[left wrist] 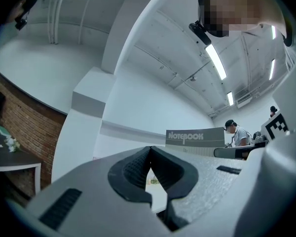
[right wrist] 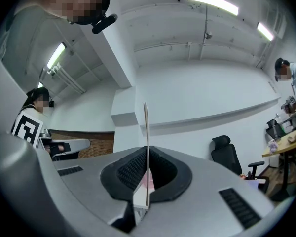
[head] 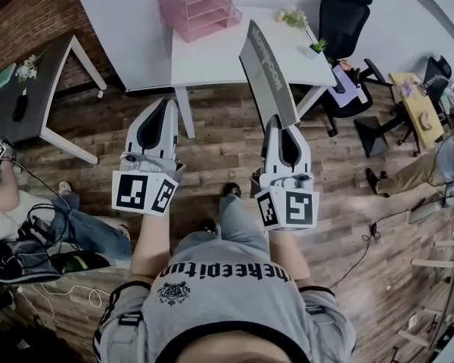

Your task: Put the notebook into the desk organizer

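A grey notebook (head: 266,70) with "NOTEBOOK" on its cover stands upright in my right gripper (head: 278,125), which is shut on its lower edge. In the right gripper view the notebook (right wrist: 145,132) shows edge-on, pinched between the dark pads (right wrist: 130,169). My left gripper (head: 167,106) hangs beside it to the left, shut with nothing in it. In the left gripper view the jaws meet at the tip, and the notebook (left wrist: 195,137) shows just to the right. The pink desk organizer (head: 197,4) stands on the far left of the white table (head: 212,55), ahead of both grippers.
Small potted plants (head: 303,25) sit on the table's right end. A black office chair (head: 344,13) stands behind it. A dark desk (head: 30,89) is at the left. People sit on the floor at the left (head: 68,221) and at the right (head: 416,172).
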Available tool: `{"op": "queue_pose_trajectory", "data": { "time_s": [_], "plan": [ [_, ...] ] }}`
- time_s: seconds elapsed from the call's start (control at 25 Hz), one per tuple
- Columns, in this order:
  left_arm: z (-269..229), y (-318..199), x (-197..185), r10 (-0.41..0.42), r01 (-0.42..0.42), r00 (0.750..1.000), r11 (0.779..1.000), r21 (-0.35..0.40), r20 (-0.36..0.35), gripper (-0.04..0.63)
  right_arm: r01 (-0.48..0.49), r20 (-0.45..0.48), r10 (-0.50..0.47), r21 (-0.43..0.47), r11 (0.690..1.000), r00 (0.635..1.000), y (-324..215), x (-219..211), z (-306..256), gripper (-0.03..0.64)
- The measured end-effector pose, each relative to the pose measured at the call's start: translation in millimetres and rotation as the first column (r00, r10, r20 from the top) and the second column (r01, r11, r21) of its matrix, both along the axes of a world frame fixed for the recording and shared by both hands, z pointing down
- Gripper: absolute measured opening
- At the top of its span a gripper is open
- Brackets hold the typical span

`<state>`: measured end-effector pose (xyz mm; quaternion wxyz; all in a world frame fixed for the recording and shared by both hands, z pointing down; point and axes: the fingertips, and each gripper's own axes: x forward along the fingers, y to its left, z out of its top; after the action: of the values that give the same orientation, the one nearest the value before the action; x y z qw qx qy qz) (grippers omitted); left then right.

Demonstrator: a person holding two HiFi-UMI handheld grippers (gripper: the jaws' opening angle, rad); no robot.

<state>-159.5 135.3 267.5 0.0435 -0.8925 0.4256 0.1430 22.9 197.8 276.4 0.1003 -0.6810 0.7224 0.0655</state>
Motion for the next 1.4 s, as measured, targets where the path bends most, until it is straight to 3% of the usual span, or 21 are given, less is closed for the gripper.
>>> {"op": "queue_pose_trajectory", "data": {
  "time_s": [0.32, 0.84, 1.4],
  "plan": [
    [3.9, -64.8, 19.1, -0.013, 0.013, 1.000, 1.000, -0.001, -0.001, 0.005, 0.012, 0.001, -0.012, 0.002, 1.000, 1.000, -66.0, 20.3, 5.0, 0.008],
    [-13.3, -202.6, 63.0, -0.074, 0.074, 0.997, 0.997, 0.024, 0.001, 0.005, 0.080, -0.005, -0.080, 0.029, 0.996, 0.997, -219.1, 67.2, -9.9, 0.008],
    [-17.0, -291.8, 98.0, -0.153, 0.153, 0.988, 0.988, 0.034, 0.004, 0.005, 0.165, -0.006, -0.165, 0.038, 0.986, 0.986, -322.8, 103.3, -11.9, 0.009]
  ]
}}
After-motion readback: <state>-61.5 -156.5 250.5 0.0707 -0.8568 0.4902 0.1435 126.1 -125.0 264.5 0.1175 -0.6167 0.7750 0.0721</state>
